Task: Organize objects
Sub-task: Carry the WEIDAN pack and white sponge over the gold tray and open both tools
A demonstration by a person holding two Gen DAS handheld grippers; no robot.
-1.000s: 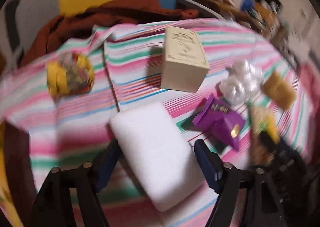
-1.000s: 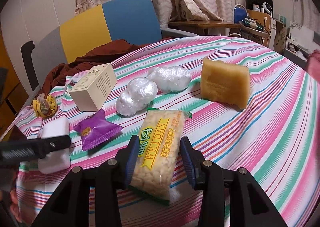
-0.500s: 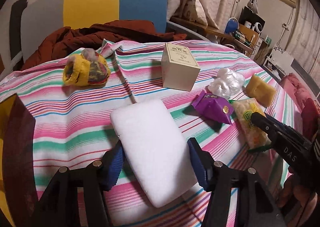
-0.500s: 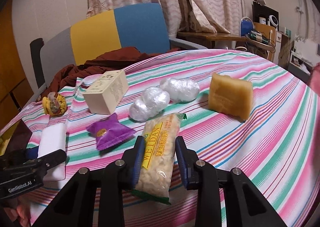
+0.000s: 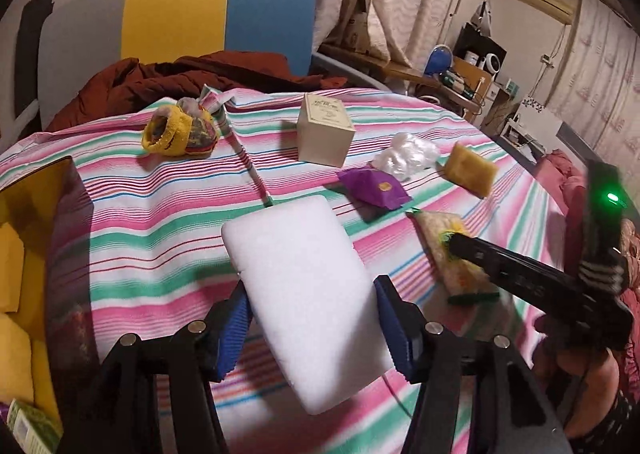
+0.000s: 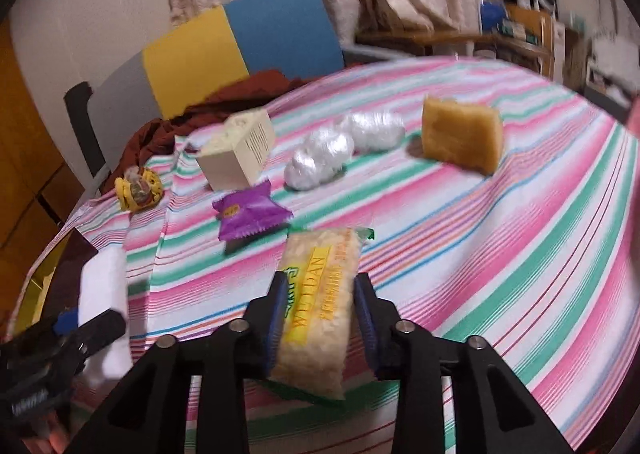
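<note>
Our left gripper (image 5: pixel 312 328) clamps, jaws closing, a white foam block (image 5: pixel 304 294); our right gripper (image 6: pixel 320 314), jaws opening, pinches a Weidan snack packet (image 6: pixel 320 302) above the striped tablecloth (image 6: pixel 500 254).

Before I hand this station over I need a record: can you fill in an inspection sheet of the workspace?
Surface: table under a striped cloth.
Job's things: white foam block; snack packet; purple sachet; beige box; yellow sponge; two plastic-wrapped lumps; yellow knitted bundle.
Clutter: yellow bin at the table edge.
Grippers: left gripper closing on the foam block; right gripper opening, snack packet between its jaws.
Cables: nothing seen.
Surroundings: chair with brown garment; curtains; cluttered shelves.
</note>
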